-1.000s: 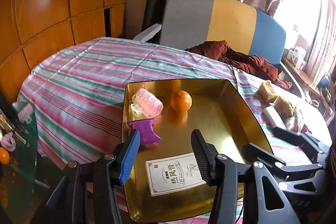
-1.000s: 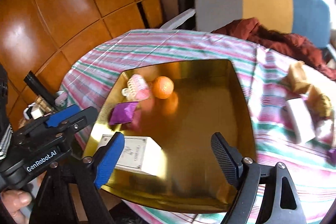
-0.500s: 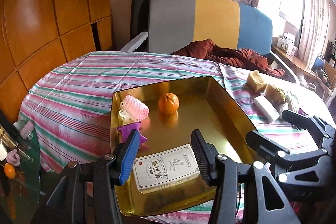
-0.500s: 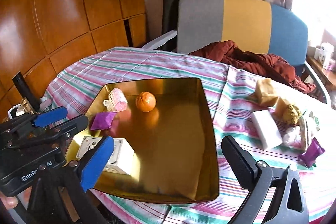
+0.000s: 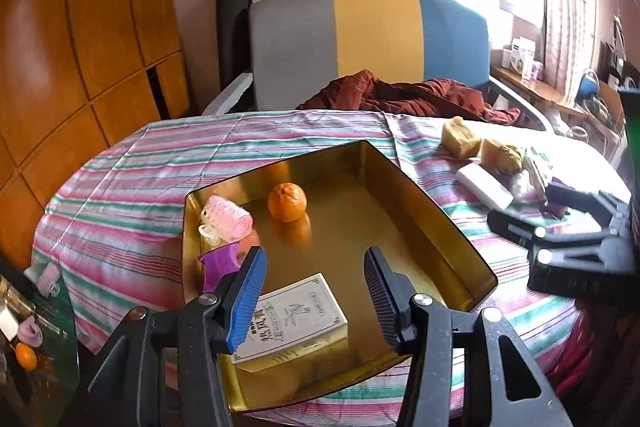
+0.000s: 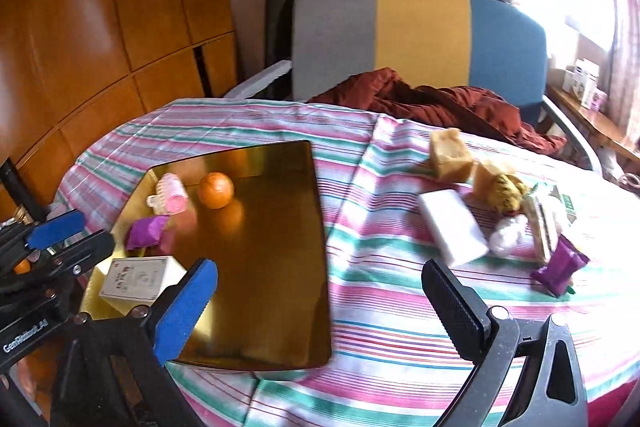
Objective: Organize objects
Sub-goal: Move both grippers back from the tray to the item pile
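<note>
A gold tray (image 5: 440, 227) sits on the striped tablecloth and holds an orange (image 5: 287, 201), a pink hair roller (image 5: 226, 219), a purple packet (image 5: 222, 261) and a white printed box (image 5: 296, 315). My left gripper (image 5: 314, 291) hovers open above the tray's near end, over the box, with nothing between its fingers. My right gripper (image 6: 320, 303) stands wide open and empty above the tray's right rim (image 6: 320, 267) and the cloth. Beyond it on the cloth lie a white block (image 6: 452, 227), a tan block (image 6: 448, 153), a yellow lump (image 6: 504, 189) and a second purple packet (image 6: 560, 265).
A chair (image 5: 372, 39) with grey, yellow and blue panels holds a dark red cloth (image 5: 400, 95) behind the table. Wooden wall panels (image 5: 80, 47) stand on the left. A glass side table (image 5: 40, 327) with small items lies at the lower left.
Both grippers have drawn back from the tray and shifted right. The right gripper's jaws have widened, and it has moved from over the tray to over its right rim. The left view has rolled level.
</note>
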The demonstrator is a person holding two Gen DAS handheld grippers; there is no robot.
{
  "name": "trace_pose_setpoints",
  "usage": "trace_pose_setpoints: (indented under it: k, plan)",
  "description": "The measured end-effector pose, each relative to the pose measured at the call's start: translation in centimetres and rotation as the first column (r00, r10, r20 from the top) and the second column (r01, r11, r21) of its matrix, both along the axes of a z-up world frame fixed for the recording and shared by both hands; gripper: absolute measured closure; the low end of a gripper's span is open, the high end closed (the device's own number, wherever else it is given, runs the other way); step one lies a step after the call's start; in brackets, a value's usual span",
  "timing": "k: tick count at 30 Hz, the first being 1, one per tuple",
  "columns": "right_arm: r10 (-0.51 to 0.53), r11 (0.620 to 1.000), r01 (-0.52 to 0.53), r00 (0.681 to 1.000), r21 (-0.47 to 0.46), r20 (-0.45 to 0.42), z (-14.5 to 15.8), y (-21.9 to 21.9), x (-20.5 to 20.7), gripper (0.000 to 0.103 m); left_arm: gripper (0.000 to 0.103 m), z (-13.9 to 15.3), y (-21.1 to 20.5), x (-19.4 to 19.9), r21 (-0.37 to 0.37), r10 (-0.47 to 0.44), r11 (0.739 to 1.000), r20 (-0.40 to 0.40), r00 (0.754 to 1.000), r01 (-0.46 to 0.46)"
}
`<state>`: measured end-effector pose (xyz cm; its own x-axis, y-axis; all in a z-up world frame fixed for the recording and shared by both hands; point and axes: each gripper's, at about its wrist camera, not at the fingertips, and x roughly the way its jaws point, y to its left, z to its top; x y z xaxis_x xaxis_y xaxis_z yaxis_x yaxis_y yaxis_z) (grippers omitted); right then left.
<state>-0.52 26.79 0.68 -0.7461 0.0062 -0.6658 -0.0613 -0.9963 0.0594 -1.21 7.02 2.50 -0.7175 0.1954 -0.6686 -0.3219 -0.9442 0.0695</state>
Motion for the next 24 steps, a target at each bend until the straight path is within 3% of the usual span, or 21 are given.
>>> trace_pose_setpoints:
  k: [15,24]
  plan:
    - [-0.231,0.973,0.231,0.973,-0.019,-0.004,1.6,11.3,0.4,0.0,0.052,-0.5,5.5,0.5,-0.054,-0.151,0.987,0.022,0.988,0.152]
    - [-0.432,0.902,0.431,0.902,-0.013,-0.019,2.4,22.0,0.8,0.0,0.052,-1.2,9.6,0.3,-0.053,-0.247,0.967,0.07,0.966,0.251]
